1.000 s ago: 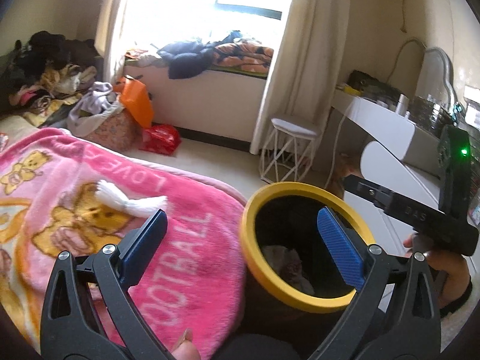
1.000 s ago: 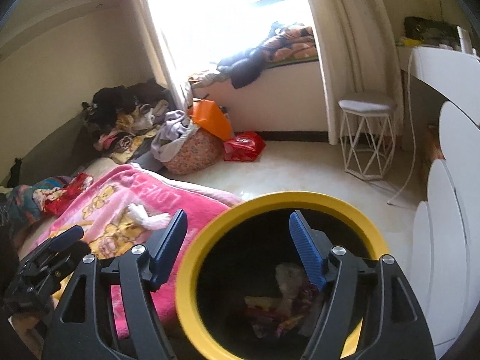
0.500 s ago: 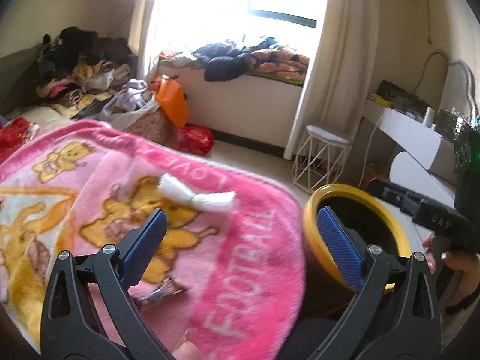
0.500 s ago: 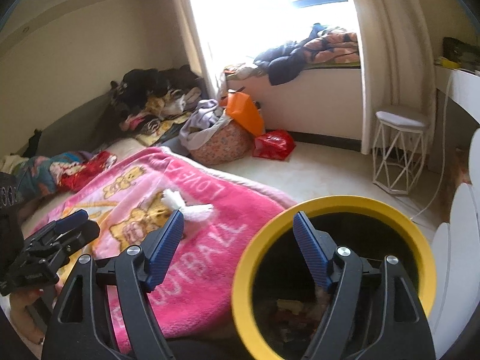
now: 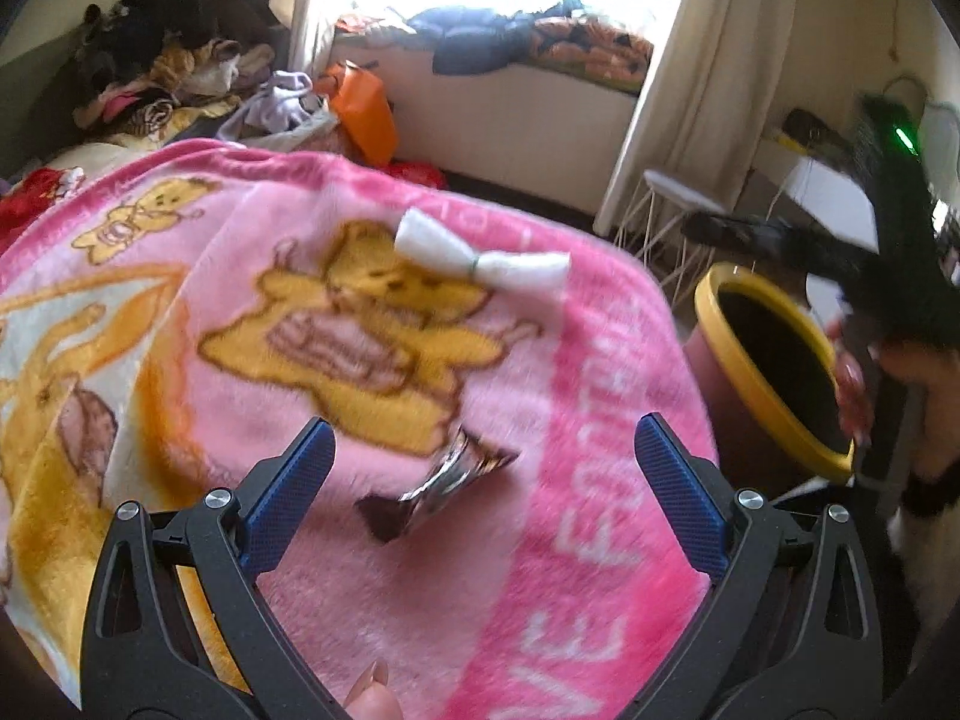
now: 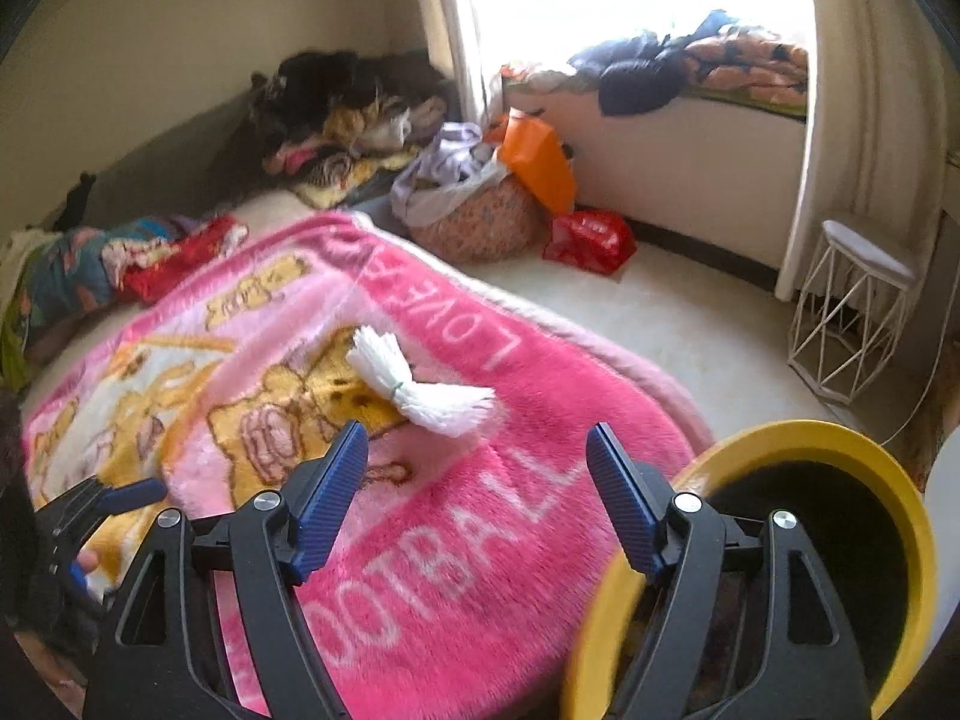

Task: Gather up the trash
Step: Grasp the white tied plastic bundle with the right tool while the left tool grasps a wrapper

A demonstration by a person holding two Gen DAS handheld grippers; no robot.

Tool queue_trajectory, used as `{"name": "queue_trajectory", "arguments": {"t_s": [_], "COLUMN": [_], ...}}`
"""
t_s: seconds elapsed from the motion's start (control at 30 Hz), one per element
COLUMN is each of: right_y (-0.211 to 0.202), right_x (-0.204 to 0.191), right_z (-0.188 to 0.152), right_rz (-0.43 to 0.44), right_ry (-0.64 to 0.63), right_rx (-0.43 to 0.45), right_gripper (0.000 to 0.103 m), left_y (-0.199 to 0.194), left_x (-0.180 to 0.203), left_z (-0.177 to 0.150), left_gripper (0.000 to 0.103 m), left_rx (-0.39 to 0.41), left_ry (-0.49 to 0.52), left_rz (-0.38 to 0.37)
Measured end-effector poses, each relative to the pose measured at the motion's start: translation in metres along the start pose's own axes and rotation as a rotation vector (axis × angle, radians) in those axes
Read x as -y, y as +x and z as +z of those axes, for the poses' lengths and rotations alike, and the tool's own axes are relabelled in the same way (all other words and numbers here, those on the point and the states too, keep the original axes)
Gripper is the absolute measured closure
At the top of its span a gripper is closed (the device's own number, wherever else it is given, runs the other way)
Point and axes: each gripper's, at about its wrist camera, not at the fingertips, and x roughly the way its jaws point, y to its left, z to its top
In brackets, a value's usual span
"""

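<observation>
From the left wrist we see our left gripper [image 5: 483, 468] spread wide with nothing held, hanging over the pink blanket [image 5: 588, 420]. A crumpled shiny wrapper [image 5: 441, 480] lies on the blanket in the gap between the blue pads [image 5: 288, 492], touching neither. Farther off on the blanket lies a white tied bundle [image 5: 480, 255]. To the right, just beside the blanket's edge, stands the yellow-rimmed bin [image 5: 762, 384], with a hand [image 5: 900, 384] holding the other tool near its rim.

From the right wrist we see our right gripper [image 6: 477, 489] also wide open and empty above the blanket [image 6: 450, 570]. The white tied bundle [image 6: 414, 384] lies just beyond its fingertips. The yellow-rimmed bin [image 6: 900, 492] stands near right, partly behind the right finger. The left gripper [image 6: 102, 498] shows at the near left edge.
</observation>
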Motion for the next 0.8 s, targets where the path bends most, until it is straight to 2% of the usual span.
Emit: {"name": "queue_trajectory", "arguments": {"t_s": [0.13, 0.2, 0.43, 0.5, 0.57, 0.63, 0.8], "right_y": [0.038, 0.058, 0.103, 0.109, 0.118, 0.119, 0.090], "right_x": [-0.008, -0.011, -0.011, -0.011, -0.011, -0.011, -0.017], "right_z": [0.004, 0.006, 0.007, 0.007, 0.005, 0.002, -0.004], "right_rz": [0.016, 0.020, 0.018, 0.024, 0.051, 0.069, 0.071], "right_ry": [0.028, 0.044, 0.102, 0.107, 0.122, 0.130, 0.089], "right_rx": [-0.068, -0.097, -0.163, -0.169, -0.205, -0.220, -0.145], "right_gripper": [0.035, 0.037, 0.054, 0.066, 0.092, 0.095, 0.096], "left_y": [0.007, 0.011, 0.022, 0.024, 0.026, 0.028, 0.029], "left_x": [-0.004, -0.007, -0.012, -0.012, -0.011, -0.011, -0.009], "left_z": [-0.009, -0.013, -0.022, -0.024, -0.027, -0.029, -0.030], "left_gripper": [0.015, 0.022, 0.041, 0.047, 0.051, 0.058, 0.076], "left_rx": [-0.034, -0.048, -0.092, -0.100, -0.112, -0.120, -0.127], "left_ry": [0.013, 0.006, 0.001, 0.008, 0.016, 0.020, 0.011], "left_rz": [-0.006, -0.011, -0.020, -0.020, -0.018, -0.017, -0.025]}}
